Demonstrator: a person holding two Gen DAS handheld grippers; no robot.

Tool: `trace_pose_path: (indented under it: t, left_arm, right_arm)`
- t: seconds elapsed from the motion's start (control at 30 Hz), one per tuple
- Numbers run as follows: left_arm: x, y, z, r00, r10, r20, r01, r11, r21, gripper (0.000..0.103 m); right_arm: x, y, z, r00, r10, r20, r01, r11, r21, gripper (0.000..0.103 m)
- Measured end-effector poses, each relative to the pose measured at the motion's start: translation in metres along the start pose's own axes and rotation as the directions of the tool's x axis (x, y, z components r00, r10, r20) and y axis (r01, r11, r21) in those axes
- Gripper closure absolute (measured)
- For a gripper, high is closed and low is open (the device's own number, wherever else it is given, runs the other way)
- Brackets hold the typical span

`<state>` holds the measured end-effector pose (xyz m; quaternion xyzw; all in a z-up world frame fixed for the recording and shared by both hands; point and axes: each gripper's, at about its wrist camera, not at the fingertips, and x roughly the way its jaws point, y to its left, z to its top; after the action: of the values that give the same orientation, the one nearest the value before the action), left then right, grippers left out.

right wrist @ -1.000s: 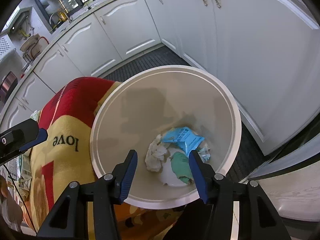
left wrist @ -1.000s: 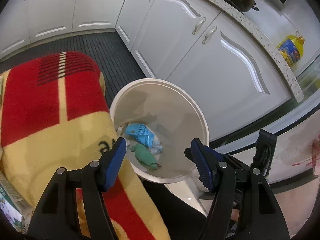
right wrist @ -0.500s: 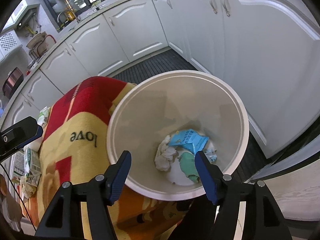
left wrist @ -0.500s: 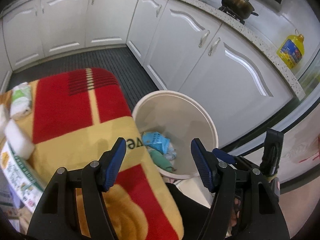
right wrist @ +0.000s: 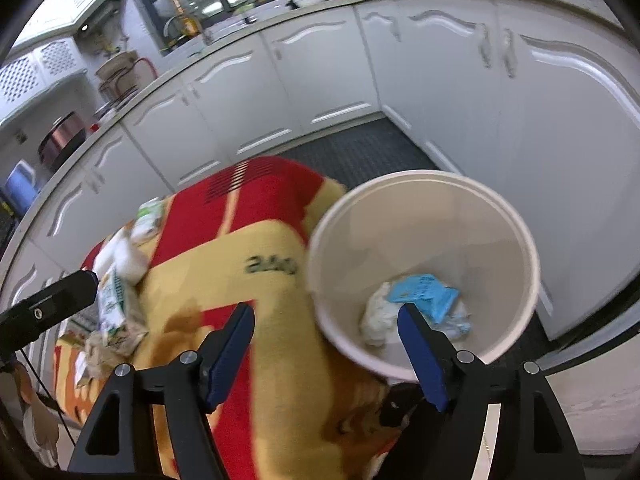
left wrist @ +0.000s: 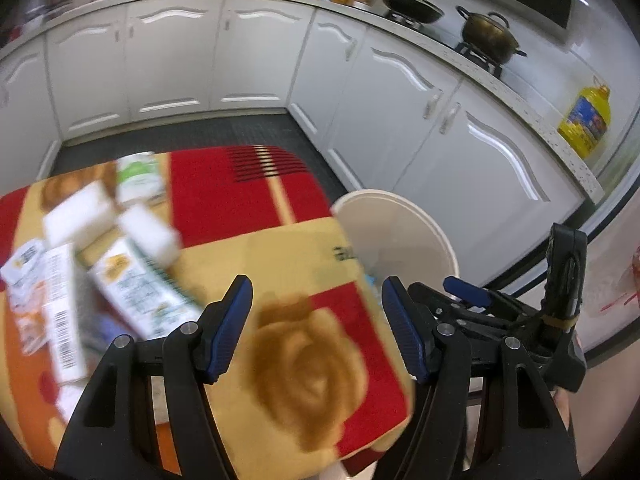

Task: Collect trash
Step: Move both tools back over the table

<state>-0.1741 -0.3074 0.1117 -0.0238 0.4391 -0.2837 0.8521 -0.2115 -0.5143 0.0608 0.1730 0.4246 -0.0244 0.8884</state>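
A white bin [right wrist: 516,240] stands beside a table under a red and yellow cloth [left wrist: 248,264]; it also shows in the left wrist view [left wrist: 404,220]. Inside lie a blue wrapper [right wrist: 424,294] and crumpled white paper [right wrist: 378,314]. Cartons, wrappers and white blocks [left wrist: 120,264] lie on the cloth's left side, blurred; they also show in the right wrist view [right wrist: 116,304]. My left gripper [left wrist: 316,324] is open and empty above the cloth. My right gripper [right wrist: 326,348] is open and empty over the table edge and the bin's near rim.
White kitchen cabinets [left wrist: 400,120] curve around behind the bin, with dark ribbed floor [left wrist: 192,136] between. Pots [left wrist: 488,36] and a yellow oil bottle [left wrist: 584,124] stand on the counter. The right gripper's body [left wrist: 560,320] shows at the right of the left wrist view.
Both grippers have pulled back and up from the bin toward the table. The left view has swung left, bringing the trash on the cloth into sight. Both stay open and empty.
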Motion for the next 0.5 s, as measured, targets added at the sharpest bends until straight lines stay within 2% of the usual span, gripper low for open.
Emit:
trace_pose_path:
  t: [0.17, 0.33, 0.5]
  left_arm:
    - [-0.026, 0.038, -0.012, 0.999, 0.048, 0.011, -0.047, 0.997, -0.054, 0.037]
    - [-0.049, 0.078, -0.025, 0.992, 0.125, 0.029, -0.122, 0.987, -0.102, 0.037]
    - [-0.053, 0.111, -0.034, 0.986, 0.169, 0.009, -0.165, 0.972, -0.168, 0.037]
  right_arm:
    - [0.008, 0.036, -0.006, 0.999, 0.043, -0.025, -0.044, 0.997, -0.055, 0.031]
    - [0.017, 0.073, -0.013, 0.995, 0.083, -0.055, -0.088, 0.99, -0.113, 0.031]
    - [0.027, 0.105, -0.015, 0.99, 0.114, -0.082, -0.126, 0.978, -0.168, 0.031]
